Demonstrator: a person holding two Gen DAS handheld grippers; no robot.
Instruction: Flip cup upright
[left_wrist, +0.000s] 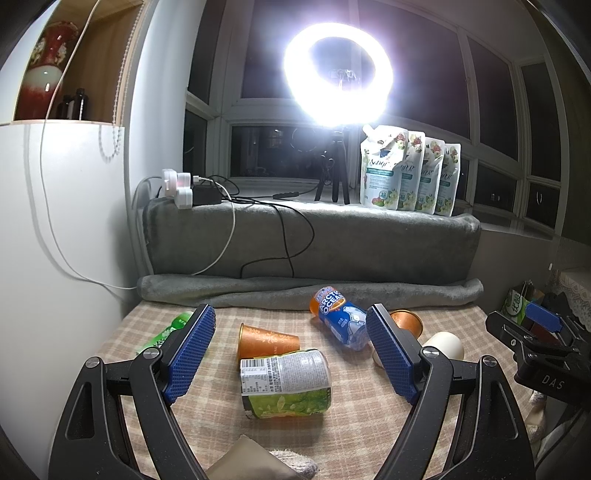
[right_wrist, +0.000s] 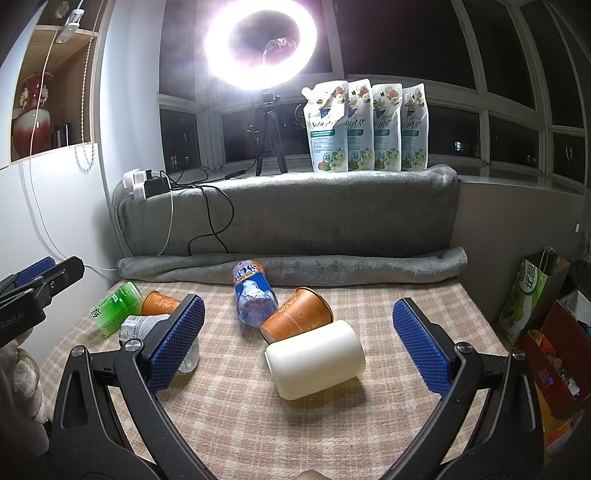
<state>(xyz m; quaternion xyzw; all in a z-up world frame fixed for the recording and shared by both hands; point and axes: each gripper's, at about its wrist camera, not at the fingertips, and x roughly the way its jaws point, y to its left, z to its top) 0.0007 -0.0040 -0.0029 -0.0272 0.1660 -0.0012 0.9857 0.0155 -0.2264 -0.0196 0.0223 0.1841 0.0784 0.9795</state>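
Several cups lie on their sides on the checked cloth. A cream cup (right_wrist: 316, 358) lies nearest my right gripper (right_wrist: 297, 339), which is open and empty just in front of it. An orange paper cup (right_wrist: 297, 317) lies behind it, touching it. A second orange cup (left_wrist: 266, 341) lies ahead of my left gripper (left_wrist: 290, 349), which is open and empty. In the left wrist view the cream cup (left_wrist: 445, 345) and the first orange cup (left_wrist: 406, 321) show partly behind the right finger.
A labelled bottle (left_wrist: 284, 384) lies between the left fingers. A blue Arctic Ocean bottle (right_wrist: 253, 295) and a green bottle (right_wrist: 116, 308) also lie on the cloth. A grey blanket roll (right_wrist: 291, 267) borders the back. Boxes (right_wrist: 550, 354) stand at the right. Cables hang at the left.
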